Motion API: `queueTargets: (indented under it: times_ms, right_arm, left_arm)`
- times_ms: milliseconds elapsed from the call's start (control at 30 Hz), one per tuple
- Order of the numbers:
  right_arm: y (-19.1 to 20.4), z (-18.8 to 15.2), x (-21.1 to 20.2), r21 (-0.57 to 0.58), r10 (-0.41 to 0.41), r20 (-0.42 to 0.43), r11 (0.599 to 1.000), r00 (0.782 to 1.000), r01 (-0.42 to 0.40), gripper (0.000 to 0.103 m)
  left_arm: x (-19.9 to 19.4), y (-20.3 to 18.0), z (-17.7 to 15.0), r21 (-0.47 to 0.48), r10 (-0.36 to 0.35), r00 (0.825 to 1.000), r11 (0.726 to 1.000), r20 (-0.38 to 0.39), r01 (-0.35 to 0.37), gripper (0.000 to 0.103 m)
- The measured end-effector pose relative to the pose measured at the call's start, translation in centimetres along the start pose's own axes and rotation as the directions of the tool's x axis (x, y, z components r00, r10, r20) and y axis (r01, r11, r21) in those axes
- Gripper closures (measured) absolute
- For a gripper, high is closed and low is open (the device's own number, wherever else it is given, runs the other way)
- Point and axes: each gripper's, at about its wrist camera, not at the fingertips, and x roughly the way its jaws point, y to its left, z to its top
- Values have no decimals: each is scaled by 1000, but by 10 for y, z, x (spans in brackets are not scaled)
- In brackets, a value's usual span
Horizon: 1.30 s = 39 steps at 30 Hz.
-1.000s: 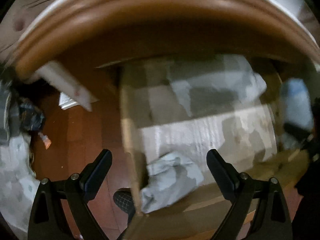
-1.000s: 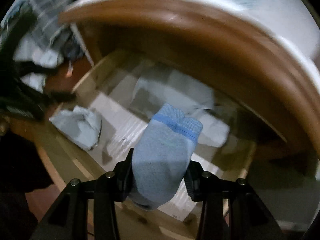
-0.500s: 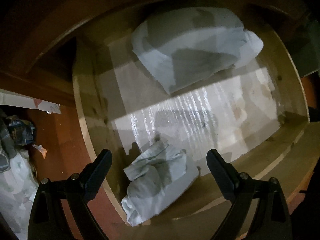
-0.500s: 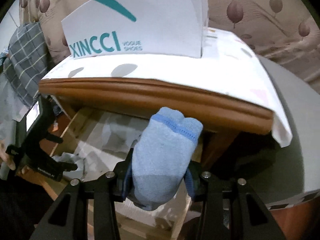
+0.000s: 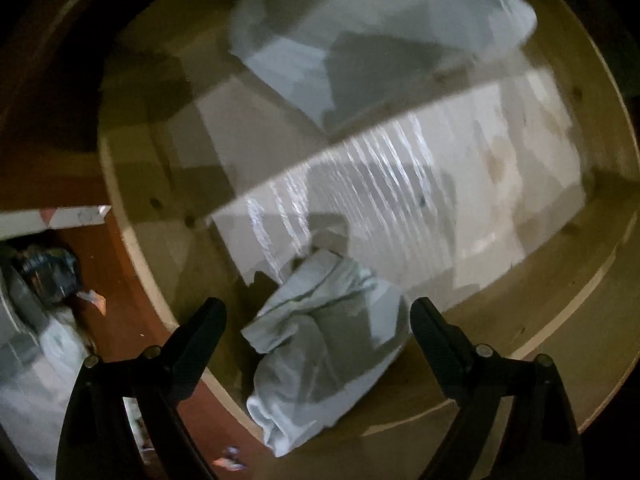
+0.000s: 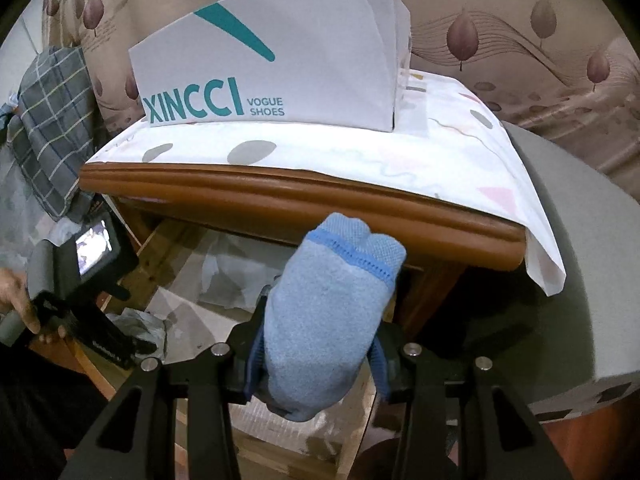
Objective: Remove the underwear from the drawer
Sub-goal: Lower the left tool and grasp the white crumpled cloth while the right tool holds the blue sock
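Note:
The wooden drawer [image 5: 132,240] stands pulled out, seen from straight above in the left wrist view. A crumpled pale grey garment [image 5: 320,352] lies in its near left corner. My left gripper [image 5: 316,308] hangs over it, jaws wide and closing, the garment between the fingers but not pressed. A larger pale folded garment [image 5: 360,40] lies at the drawer's back. In the right wrist view my right gripper [image 6: 320,344] is shut on a rolled light blue garment [image 6: 332,312], held in front of the cabinet's top edge [image 6: 280,200]. A hand [image 6: 16,304] holds the left gripper's body [image 6: 80,272] over the drawer.
A white shoe box [image 6: 272,68] stands on the patterned cloth [image 6: 320,156] covering the cabinet top. A plaid cloth [image 6: 52,120] hangs at the left. A grey padded surface [image 6: 580,280] lies at the right. Clutter sits on the red floor [image 5: 120,280] left of the drawer.
My left gripper has sunk from under the cabinet edge toward the crumpled garment, which looks larger. My right gripper lifted the blue garment out of the drawer, then held still.

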Motion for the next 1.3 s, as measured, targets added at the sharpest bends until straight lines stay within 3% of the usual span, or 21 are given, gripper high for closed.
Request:
queueTargets:
  times_ms: [400,533,633,767,933,1300]
  right_arm:
    - [-3,-2,0,2,-15,-14,1000,1000,15,60]
    - [-3,-2,-1,5,-10,-11,1000,1000,10,60]
    - [-5,-2,0,9,-9,-16,1000,1000,9,60]
    - [-4,-3,1,0,-17,-18,1000,1000,17,60]
    - [-4,-3,0,-1,-18,-16,1000,1000,18,60]
    - [-4,-5,0,-10,-39,-9,999,999,39,60]
  left_arm:
    - [26,-14,11,101,65,984,994,-165,-48,13]
    - [32,-10,11,69,18,982,998,-188,-5,25]
    - [32,-11,11,71,5,983,997,-184,9,29]
    - [30,-10,9,53,-40,984,997,-176,51,46]
    - [25,-11,5,51,-34,989,998,-147,42,58]
    - [4,-22,-2,66,5,999,998,-38,-2,61]
